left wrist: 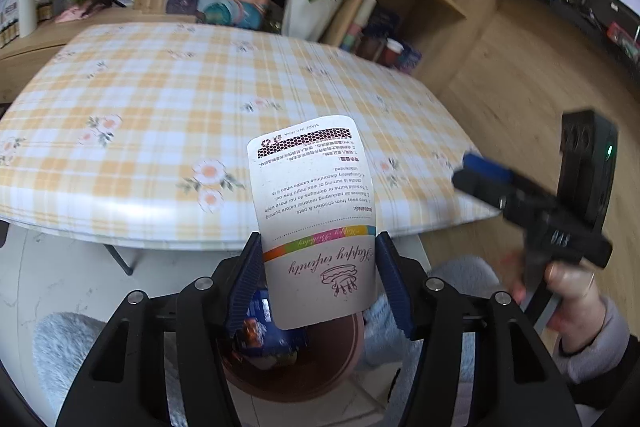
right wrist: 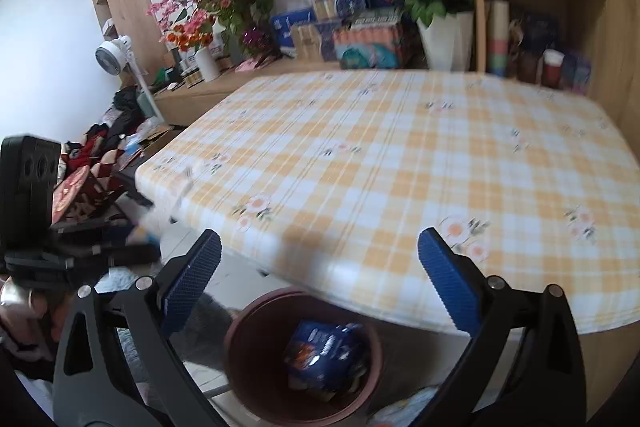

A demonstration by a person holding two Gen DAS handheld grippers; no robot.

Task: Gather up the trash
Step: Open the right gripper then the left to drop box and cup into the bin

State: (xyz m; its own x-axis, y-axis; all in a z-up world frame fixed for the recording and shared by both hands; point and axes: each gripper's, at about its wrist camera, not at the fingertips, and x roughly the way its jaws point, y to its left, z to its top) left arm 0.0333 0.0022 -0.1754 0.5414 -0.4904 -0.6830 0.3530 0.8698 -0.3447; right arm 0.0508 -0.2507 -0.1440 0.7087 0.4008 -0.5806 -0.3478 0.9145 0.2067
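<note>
A white printed candle card [left wrist: 316, 207] stands upright between the blue pads of my left gripper [left wrist: 318, 267], which is shut on its two side edges. Directly below it on the floor sits a brown bin [left wrist: 288, 383] with a blue wrapper [left wrist: 264, 331] inside. In the right wrist view the same bin [right wrist: 240, 347] and blue wrapper [right wrist: 324, 351] lie just under my right gripper [right wrist: 320, 275], whose jaws stand wide open with nothing between them. The right gripper [left wrist: 480, 175] also shows at the right of the left wrist view, held by a hand [left wrist: 568, 287].
The table with a yellow checked cloth [right wrist: 400, 167] overhangs the bin's far side. Behind it are flower vases [right wrist: 444, 39], stacked boxes [right wrist: 340, 27] and wooden shelves [right wrist: 536, 7]. A pile of clothes and clutter [right wrist: 112, 147] and a small fan [right wrist: 112, 55] lie at the left.
</note>
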